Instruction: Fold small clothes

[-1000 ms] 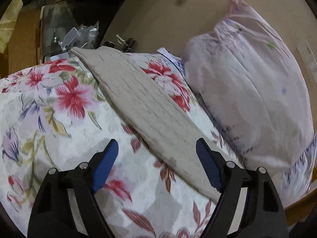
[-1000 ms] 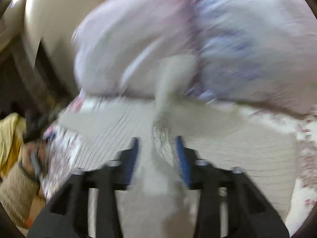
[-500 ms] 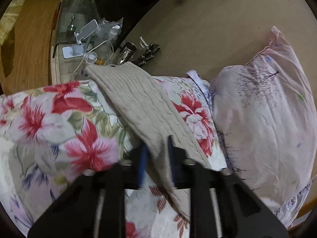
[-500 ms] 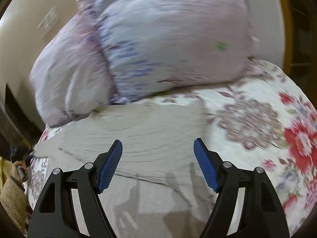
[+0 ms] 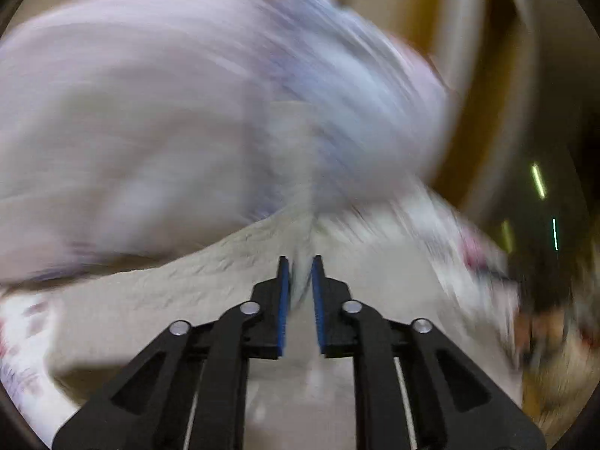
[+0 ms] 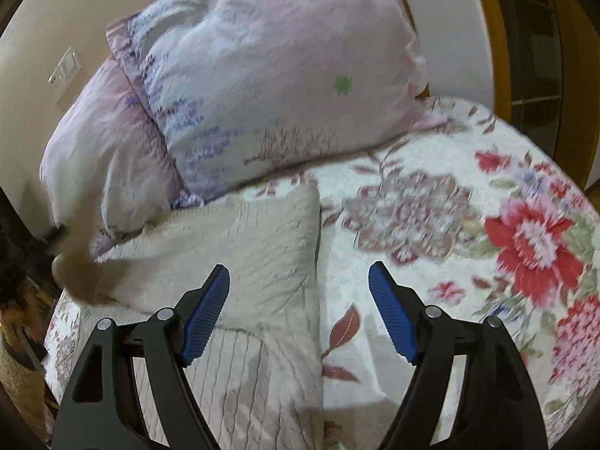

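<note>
A beige ribbed knit garment (image 6: 262, 247) lies on the flowered bedspread (image 6: 468, 225), one part folded over the rest. My right gripper (image 6: 300, 315) is open and empty, hovering over the garment's right edge. My left gripper (image 5: 300, 292) is shut on a raised fold of the same beige garment (image 5: 187, 292); that view is heavily blurred by motion.
Two pale pink and lilac pillows (image 6: 270, 75) lean against the wall behind the garment, also a blur in the left wrist view (image 5: 168, 112). A wooden bed frame (image 6: 498, 56) stands at the right. A light switch (image 6: 65, 69) is on the wall.
My left gripper closed on the garment's edge and swung it toward the pillows. My right gripper let go, opened and drew back to the right; the garment now lies folded over.
</note>
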{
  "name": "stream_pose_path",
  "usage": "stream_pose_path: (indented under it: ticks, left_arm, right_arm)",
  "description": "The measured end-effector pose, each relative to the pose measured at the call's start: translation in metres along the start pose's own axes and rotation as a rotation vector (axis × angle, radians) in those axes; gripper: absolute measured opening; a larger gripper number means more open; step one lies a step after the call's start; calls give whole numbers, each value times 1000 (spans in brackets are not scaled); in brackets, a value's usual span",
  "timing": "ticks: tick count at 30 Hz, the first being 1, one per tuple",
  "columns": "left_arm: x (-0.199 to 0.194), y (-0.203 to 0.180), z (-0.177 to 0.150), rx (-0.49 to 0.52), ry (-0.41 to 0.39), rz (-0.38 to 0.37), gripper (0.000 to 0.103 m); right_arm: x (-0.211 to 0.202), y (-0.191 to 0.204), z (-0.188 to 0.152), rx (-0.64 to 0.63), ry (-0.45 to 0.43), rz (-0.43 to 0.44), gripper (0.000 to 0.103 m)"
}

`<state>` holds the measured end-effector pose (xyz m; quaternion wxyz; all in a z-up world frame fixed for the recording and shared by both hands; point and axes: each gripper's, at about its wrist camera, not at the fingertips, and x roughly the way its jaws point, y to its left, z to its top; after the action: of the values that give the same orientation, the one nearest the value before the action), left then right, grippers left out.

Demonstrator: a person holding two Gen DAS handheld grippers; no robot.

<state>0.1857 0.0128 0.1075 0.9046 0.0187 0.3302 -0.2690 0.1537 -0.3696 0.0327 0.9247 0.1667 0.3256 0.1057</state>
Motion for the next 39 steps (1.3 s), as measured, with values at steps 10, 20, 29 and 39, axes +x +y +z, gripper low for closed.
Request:
stream_pose_path:
  ticks: [10, 20, 29, 39]
  left_arm:
    - [-74, 47, -100, -251, 100, 241, 67]
    - [-131, 26, -219, -497, 108, 68, 46]
    - [-133, 5, -232, -598, 64, -118, 7]
    - [-90, 105, -55, -526, -204, 82, 6]
  right_arm:
    - [-28, -40, -66, 116, 204, 111, 77]
    - [-76, -25, -162, 194, 354, 462, 23]
    - [-82, -3, -166, 238, 281, 674, 9]
    - [-23, 17, -10, 310, -103, 634, 9]
